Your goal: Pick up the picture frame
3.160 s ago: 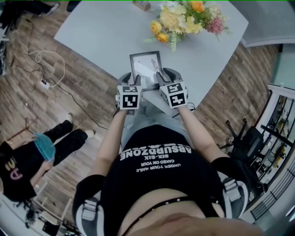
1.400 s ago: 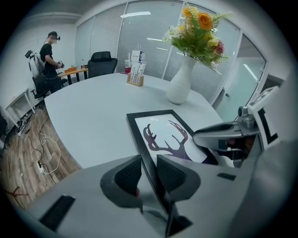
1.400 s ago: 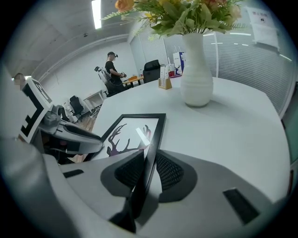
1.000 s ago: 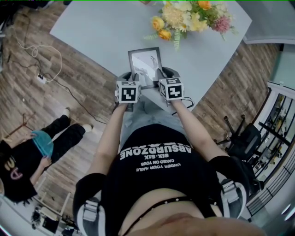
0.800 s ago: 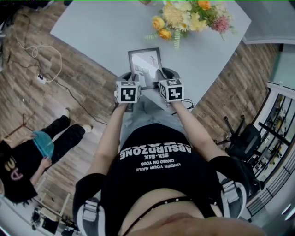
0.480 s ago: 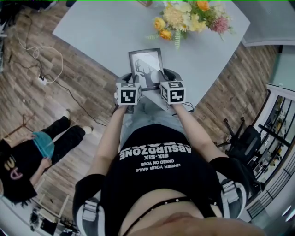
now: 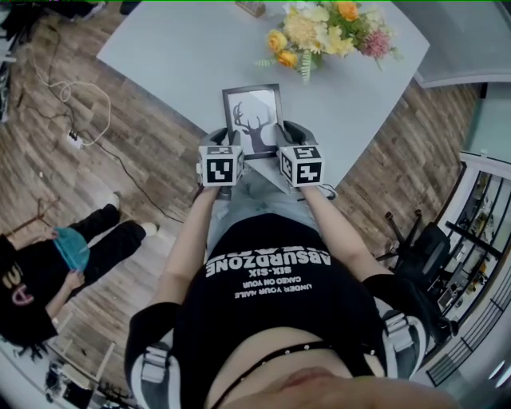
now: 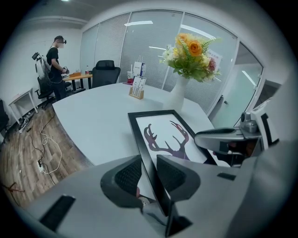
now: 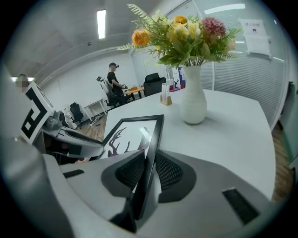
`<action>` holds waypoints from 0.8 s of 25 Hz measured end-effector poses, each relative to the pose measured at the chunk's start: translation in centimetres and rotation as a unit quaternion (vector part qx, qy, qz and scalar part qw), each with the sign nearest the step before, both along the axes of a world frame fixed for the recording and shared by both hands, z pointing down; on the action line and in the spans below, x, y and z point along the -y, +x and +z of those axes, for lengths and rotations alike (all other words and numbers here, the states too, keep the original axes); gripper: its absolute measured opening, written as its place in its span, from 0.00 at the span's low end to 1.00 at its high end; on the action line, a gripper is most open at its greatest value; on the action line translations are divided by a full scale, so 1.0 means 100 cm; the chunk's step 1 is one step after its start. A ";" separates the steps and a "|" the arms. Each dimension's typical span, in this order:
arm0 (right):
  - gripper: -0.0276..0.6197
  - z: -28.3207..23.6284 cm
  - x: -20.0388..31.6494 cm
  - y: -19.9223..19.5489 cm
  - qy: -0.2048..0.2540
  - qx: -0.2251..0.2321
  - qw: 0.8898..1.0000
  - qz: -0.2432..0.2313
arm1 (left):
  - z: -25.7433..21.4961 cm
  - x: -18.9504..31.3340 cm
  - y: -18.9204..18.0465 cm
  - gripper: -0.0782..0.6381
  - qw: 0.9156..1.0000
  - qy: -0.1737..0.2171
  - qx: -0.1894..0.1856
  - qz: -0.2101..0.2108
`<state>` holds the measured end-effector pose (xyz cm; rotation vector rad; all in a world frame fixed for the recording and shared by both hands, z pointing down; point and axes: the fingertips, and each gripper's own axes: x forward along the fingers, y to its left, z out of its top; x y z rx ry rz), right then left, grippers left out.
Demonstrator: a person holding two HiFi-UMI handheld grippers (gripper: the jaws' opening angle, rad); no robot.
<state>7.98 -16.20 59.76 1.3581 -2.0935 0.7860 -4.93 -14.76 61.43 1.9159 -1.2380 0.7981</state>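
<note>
A black picture frame (image 7: 255, 120) with a deer-head print is held off the pale table (image 7: 176, 56) by its near end, tilted up. My left gripper (image 7: 220, 137) is shut on the frame's left rail and my right gripper (image 7: 289, 133) on its right rail. In the left gripper view the left gripper's (image 8: 150, 170) ribbed pads squeeze the thin black edge of the frame (image 8: 163, 135). In the right gripper view the right gripper (image 9: 148, 168) clamps the opposite edge of the frame (image 9: 132, 132) the same way.
A white vase of flowers (image 7: 323, 28) stands just beyond the frame, and a small wooden holder (image 7: 251, 8) sits at the table's far end. A person (image 7: 48, 272) sits on the wooden floor at left near loose cables (image 7: 76, 112). An office chair (image 7: 423, 240) stands at right.
Both grippers have risen with the frame. Its far end has tipped up, so the deer print now shows plainly instead of glare on the glass.
</note>
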 end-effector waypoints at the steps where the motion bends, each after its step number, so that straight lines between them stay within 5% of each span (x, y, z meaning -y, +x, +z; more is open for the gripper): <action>1: 0.18 -0.002 0.000 0.001 0.003 0.001 1.000 0.000 | -0.003 0.000 0.001 0.27 1.000 0.004 -0.002 0.000; 20: 0.18 -0.078 -0.005 -0.011 0.069 0.043 0.997 0.007 | -0.069 0.000 -0.014 0.27 0.996 0.077 -0.022 -0.033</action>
